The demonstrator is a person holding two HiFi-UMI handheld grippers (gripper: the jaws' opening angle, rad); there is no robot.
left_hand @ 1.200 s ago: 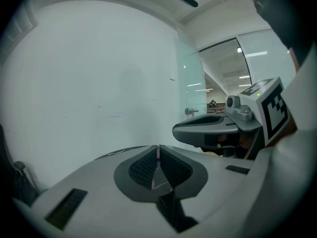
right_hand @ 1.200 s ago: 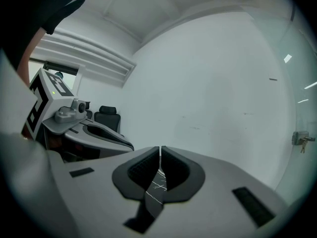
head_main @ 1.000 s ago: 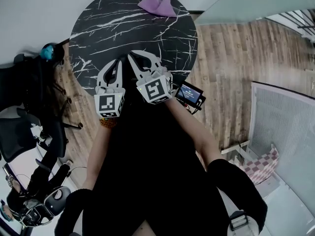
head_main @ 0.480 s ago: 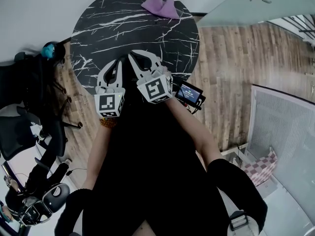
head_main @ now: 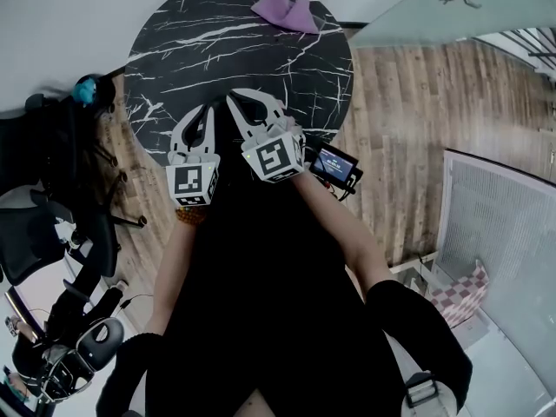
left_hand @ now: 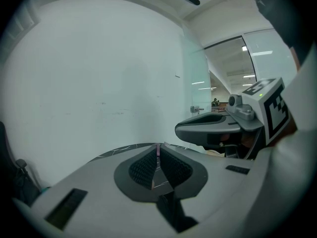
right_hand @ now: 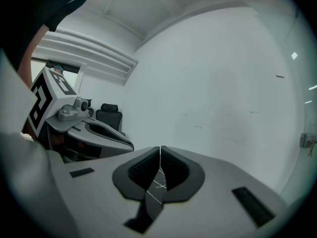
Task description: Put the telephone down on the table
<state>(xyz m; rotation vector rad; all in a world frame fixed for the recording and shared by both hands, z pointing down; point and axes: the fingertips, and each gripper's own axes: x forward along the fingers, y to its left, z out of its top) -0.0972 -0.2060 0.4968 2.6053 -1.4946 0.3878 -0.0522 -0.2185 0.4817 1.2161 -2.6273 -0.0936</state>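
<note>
Grippers, two, hand-held, white-fingered. Left gripper [left_hand: 158,151]: jaws pressed together, nothing pinched. Right gripper [right_hand: 160,155]: jaws likewise closed, empty. Both sit side by side over the near edge of a round black marble table with white veins [head_main: 174,42]. Purple angular object [head_main: 285,9], not identifiable for certain as the telephone, lies on the table's far rim, well apart from both. Small black device with lit screen [head_main: 335,165] is near the right gripper.
</note>
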